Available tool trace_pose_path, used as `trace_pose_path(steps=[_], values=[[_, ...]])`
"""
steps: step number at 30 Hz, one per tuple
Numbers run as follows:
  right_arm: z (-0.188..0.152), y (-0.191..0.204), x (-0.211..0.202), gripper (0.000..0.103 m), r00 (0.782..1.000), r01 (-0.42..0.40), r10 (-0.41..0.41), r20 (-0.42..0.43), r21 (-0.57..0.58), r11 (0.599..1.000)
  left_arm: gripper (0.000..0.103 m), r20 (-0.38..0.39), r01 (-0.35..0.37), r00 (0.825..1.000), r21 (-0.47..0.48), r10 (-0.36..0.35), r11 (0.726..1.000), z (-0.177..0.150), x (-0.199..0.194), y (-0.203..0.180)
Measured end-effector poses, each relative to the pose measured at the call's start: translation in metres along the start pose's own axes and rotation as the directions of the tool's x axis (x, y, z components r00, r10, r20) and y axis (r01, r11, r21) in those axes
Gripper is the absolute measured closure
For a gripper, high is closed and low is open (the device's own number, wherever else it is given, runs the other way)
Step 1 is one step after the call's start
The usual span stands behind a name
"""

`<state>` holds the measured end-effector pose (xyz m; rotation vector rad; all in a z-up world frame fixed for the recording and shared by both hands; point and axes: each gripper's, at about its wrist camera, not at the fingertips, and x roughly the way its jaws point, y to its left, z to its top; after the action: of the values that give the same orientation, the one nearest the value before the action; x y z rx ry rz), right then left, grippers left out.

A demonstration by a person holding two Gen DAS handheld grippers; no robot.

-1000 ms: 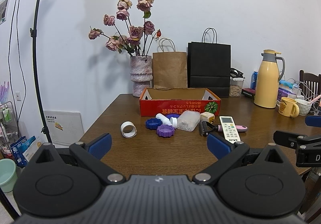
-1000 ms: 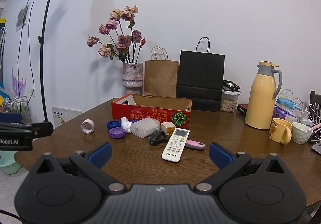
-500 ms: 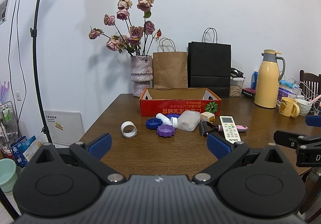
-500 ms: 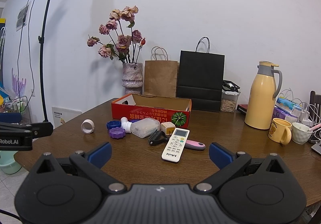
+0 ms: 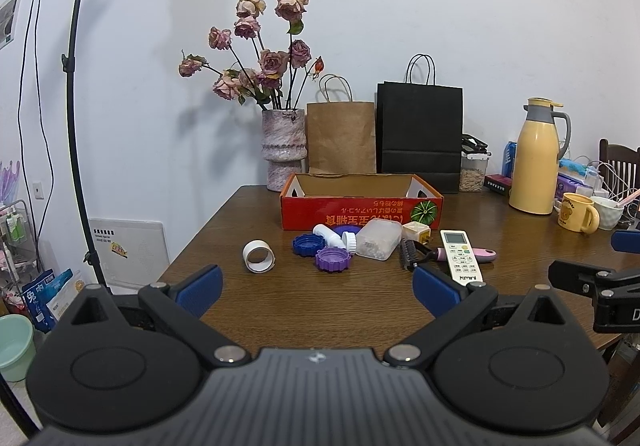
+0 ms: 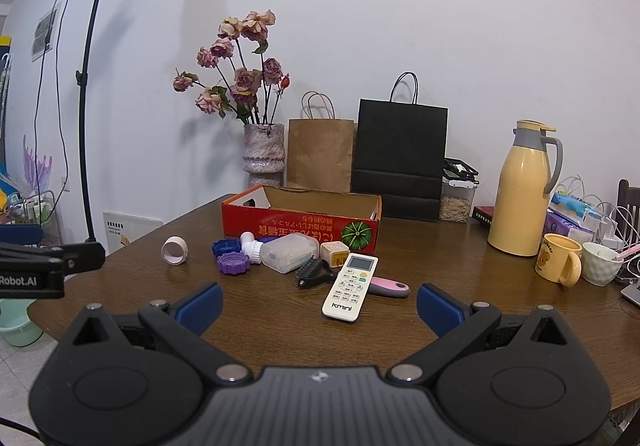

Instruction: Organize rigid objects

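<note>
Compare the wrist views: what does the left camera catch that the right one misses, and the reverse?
Only the left wrist view shows the blue drink can beside the yellow thermos jug.

Only the right wrist view shows the grey laptop corner at the far right edge.

Both show the open red cardboard box, the white remote control and the purple ridged lid.

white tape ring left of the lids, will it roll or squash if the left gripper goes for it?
The white ring-shaped tape roll lies on its curved side on the brown wooden table, hole facing the camera, so a sideways nudge would probably roll it. It looks thin-walled and hollow, so likely light and possibly squashable. The left gripper is open, well short of it.
</note>
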<state>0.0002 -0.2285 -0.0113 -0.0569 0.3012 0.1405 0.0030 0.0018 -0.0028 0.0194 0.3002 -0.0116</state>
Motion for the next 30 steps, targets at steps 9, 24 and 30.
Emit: trace_pose_path(steps=[9,24,30], values=[[-0.001,0.000,0.001,0.000,1.000,0.001,-0.001,-0.002,0.000,1.000,0.000,-0.001,0.000,1.000,0.000,0.000,1.000,0.000,0.000,0.000],[0.000,-0.006,0.021,0.000,1.000,0.003,-0.003,-0.029,0.012,1.000,0.000,-0.015,-0.025,1.000,0.007,0.025,1.000,-0.004,0.018,0.011],[0.001,-0.007,0.035,0.000,0.999,0.008,-0.007,-0.041,0.017,1.000,0.000,-0.020,-0.025,1.000,-0.001,0.025,1.000,-0.002,0.035,0.014]])
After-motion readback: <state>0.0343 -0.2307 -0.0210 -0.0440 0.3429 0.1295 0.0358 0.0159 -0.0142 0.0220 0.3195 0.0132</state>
